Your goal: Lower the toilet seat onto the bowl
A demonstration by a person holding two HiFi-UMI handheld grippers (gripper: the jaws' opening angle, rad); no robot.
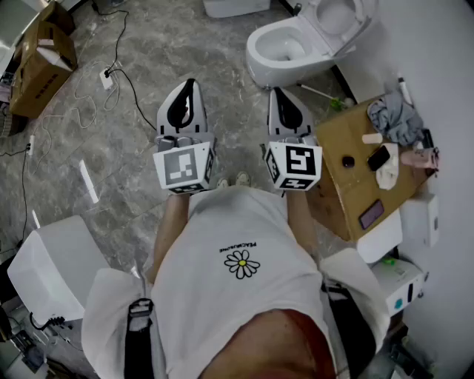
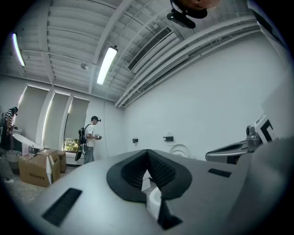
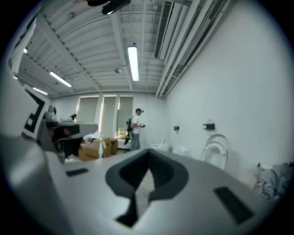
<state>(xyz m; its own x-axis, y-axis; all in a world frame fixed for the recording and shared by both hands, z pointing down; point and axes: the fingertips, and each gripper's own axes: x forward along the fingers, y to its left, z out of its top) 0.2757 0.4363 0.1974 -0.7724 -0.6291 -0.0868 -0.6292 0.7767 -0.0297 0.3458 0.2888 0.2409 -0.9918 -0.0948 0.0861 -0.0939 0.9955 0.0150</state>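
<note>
Cardboard box (image 1: 41, 66) on grey floor (image 1: 185, 52), white power strip (image 1: 106, 79), grey cloth (image 1: 396, 118) and phone (image 1: 371, 214) atop another carton (image 1: 335, 137)

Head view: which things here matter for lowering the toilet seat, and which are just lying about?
For the job: toilet bowl, raised toilet seat, left gripper, right gripper (both shut, empty).

Lying about: cardboard box on the right, grey cloth and black phone on it, second cardboard box at top left, cables on the floor.

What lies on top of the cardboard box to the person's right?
On the box lie a grey cloth, a black phone, a white rag and a small dark disc. Whatever the cloth covers is hidden.
</note>
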